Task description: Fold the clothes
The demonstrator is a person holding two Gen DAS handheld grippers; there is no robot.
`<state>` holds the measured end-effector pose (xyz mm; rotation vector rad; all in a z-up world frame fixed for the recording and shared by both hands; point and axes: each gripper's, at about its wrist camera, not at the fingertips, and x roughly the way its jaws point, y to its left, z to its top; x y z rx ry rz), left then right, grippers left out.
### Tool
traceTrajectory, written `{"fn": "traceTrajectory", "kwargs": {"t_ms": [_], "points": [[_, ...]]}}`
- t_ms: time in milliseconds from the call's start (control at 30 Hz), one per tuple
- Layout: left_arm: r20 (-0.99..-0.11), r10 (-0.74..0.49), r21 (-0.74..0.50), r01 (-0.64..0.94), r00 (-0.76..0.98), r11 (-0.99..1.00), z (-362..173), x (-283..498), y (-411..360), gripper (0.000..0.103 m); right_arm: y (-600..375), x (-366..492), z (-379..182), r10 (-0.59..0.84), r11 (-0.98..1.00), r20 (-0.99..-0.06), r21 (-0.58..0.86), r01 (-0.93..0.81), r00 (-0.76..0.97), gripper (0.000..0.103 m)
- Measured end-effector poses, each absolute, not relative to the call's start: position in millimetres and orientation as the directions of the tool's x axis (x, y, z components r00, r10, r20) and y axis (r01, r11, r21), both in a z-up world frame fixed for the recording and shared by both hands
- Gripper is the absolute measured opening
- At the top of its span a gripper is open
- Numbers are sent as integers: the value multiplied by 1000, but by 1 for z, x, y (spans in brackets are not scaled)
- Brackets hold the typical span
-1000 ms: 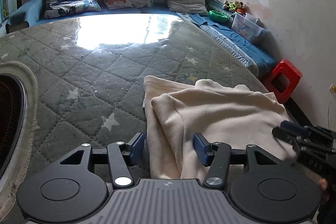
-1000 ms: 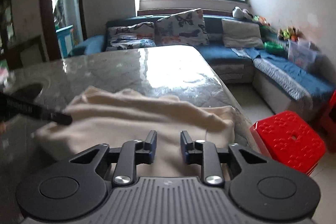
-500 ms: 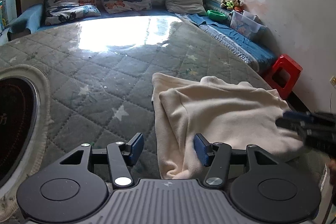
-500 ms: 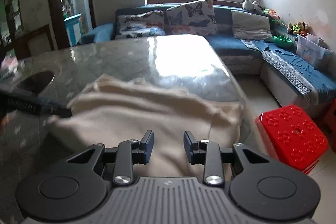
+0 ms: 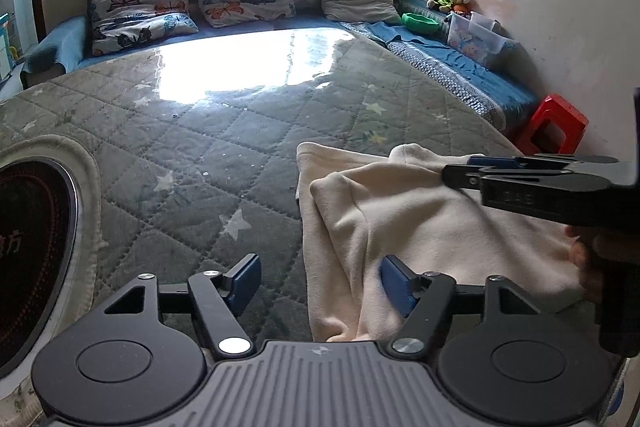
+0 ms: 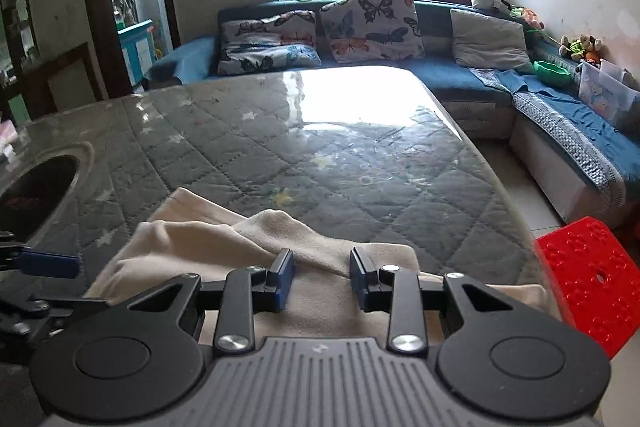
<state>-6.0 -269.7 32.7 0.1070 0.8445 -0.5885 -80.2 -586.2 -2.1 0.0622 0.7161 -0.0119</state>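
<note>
Both my left tool (image 5: 318,281) and right tool (image 6: 322,279) gape over the soft, limp cream garment (image 5: 420,223); I'd pinch its near hem.

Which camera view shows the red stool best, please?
The right wrist view shows the red stool best: its whole dotted top is near and large, beside the table. The left wrist view shows it small and far, by the wall.

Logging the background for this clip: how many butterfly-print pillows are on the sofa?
2. One butterfly pillow lies flat toward the sofa's left end; the other stands upright beside it, left of the plain grey cushion. None looks hidden.
</note>
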Motion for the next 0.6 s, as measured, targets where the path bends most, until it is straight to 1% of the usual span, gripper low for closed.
{"fn": "traceTrajectory", "kwargs": {"t_ms": [167,267,333,400,533,567,600], "points": [[-731,-440,-130,527,521,840,32,-7,-271,78,-588,-78,-1,6,997,-646,63,45,764,33],[-727,-434,-120,524,532,843,33,-10,-269,83,-587,-84,3,-1,998,-637,53,46,771,44],[-721,-432,-116,521,541,846,35,-12,-267,87,-587,-91,7,-1,997,-628,59,49,778,45],[-717,-428,-111,516,551,850,36,-15,-265,92,-587,-98,11,-4,997,-620,63,55,785,56],[-706,-426,-108,509,565,854,39,-21,-260,99,-584,-116,17,-11,996,-608,62,62,794,59],[-703,-426,-108,507,569,855,39,-23,-259,101,-583,-120,17,-16,996,-606,62,67,795,68],[-700,-426,-108,506,573,856,40,-25,-257,103,-582,-123,17,-22,995,-605,60,73,796,76]]}}
